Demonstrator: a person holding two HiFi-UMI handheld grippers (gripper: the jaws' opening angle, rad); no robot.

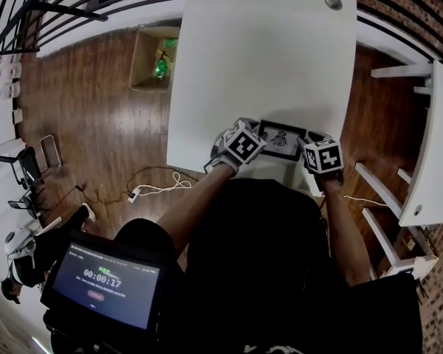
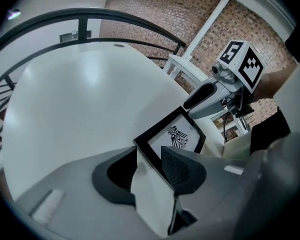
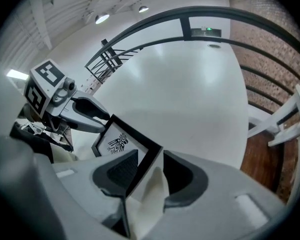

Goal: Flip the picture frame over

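Head view: at the near edge of the white rectangular tabletop (image 1: 266,57), a black-bordered rectangular picture frame (image 1: 282,140), printed side up, with a black insect-like drawing on a white ground. Flanked by both tools: left gripper (image 1: 255,134) against its left end, right gripper (image 1: 308,144) against its right end. Not flipped yet. Unable to tell from here whether resting on the top or raised off it.

Left gripper view: left gripper (image 2: 152,171) clenched on the picture frame (image 2: 174,136), black border pinched between the two dark ribbed pads (image 2: 177,169) at the near end. Below the border, between the jaws, a pale sheet-like part (image 2: 150,199); cannot tell what. Frame tilted across the view, drawing turned towards the camera. Beyond it, right gripper (image 2: 204,96) at the far end of the frame.

Right gripper view: right gripper (image 3: 149,173) likewise clamped on the picture frame (image 3: 121,140), border edge caught between the pads. Opposite, left gripper (image 3: 89,113) at the other end.

Elsewhere in head view: open brown cardboard box (image 1: 140,61) on the brown wooden floor (image 1: 96,116) left of the table, with a green item (image 1: 161,66) inside. White power strip (image 1: 135,193) with cable on the floor. Dark screen (image 1: 103,286) showing a timer at lower left. White slatted furniture (image 1: 428,146) at right. Black curved railing (image 1: 59,9) along the top.
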